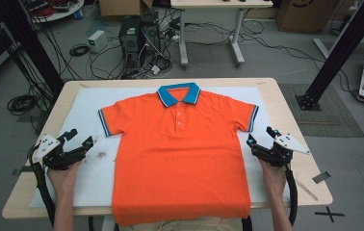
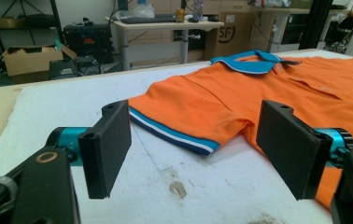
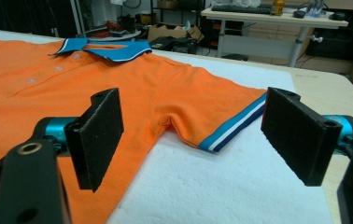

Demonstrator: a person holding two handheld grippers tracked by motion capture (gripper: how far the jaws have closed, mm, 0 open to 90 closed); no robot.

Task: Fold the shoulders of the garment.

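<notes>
Currently, an orange polo shirt [image 1: 180, 159] lies flat and face up on a white foam pad [image 1: 88, 103] that covers most of a light wooden table [image 1: 286, 98]. Its blue collar [image 1: 179, 93] points to the far edge, its hem hangs slightly over the near edge, and three buttons run down the placket. Both short sleeves are spread outward, each ending in a blue, white and navy striped cuff. The left gripper [image 1: 79, 136] is positioned to the left of the shirt, just near of the left sleeve cuff [image 2: 172, 133], with its jaws wide apart and nothing between them; the pads are clear of the fabric. The right gripper [image 1: 260, 134] is positioned to the right of the shirt, close to the right sleeve cuff [image 3: 235, 126], jaws likewise wide apart and empty. In the right gripper view, one jaw appears to stand above the shirt's side panel, though contact with the cloth cannot be confirmed. A small brownish stain [image 2: 178, 188] marks the pad just ahead of the left gripper. Beyond the table, a computer tower [image 1: 131, 41], loose cables and a second desk [image 1: 214, 29] stand on the grey floor
</notes>
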